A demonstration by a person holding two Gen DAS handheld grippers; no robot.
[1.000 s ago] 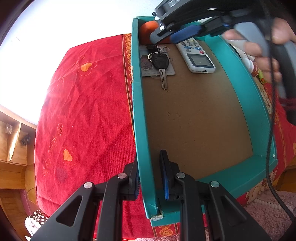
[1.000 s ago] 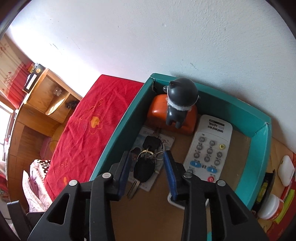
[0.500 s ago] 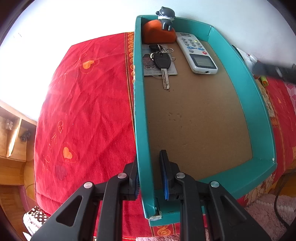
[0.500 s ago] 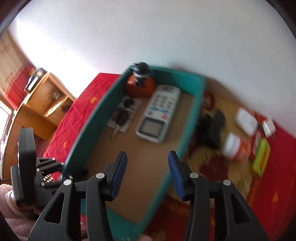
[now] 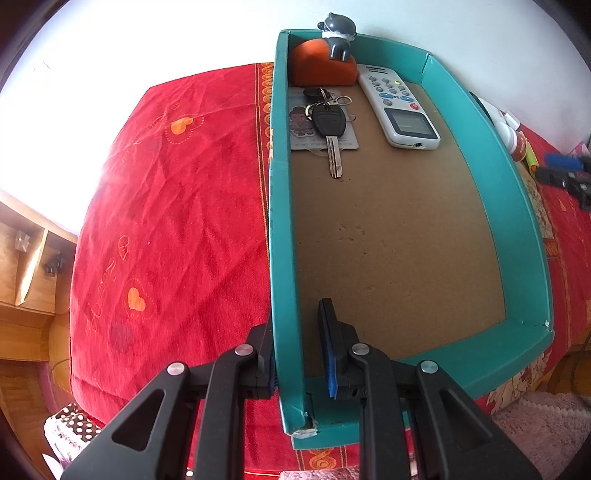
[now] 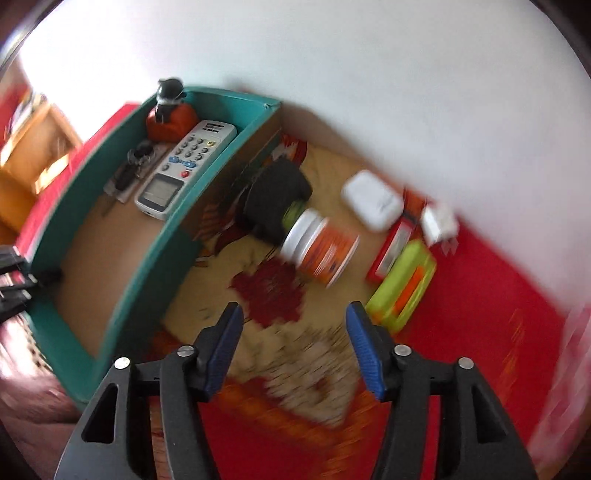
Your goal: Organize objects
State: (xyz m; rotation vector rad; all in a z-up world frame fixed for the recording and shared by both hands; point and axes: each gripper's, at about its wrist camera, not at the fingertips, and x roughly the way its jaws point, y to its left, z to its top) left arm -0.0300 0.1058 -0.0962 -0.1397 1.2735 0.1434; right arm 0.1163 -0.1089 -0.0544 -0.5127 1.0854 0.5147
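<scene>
- My left gripper (image 5: 297,345) straddles the near left wall of the teal box (image 5: 524,206), jaws closed on that wall.
- My right gripper (image 6: 293,345) hangs over the patterned cloth (image 6: 258,284), jaws spread wide, holding nothing.
- Inside the box, at its far end: car key (image 5: 328,127), remote (image 5: 400,105), orange block (image 5: 321,68) with a grey figurine (image 5: 338,31) on it.
- Outside, right of the box: orange-labelled jar (image 6: 319,247), white case (image 6: 371,197), green case (image 6: 402,284).
</scene>
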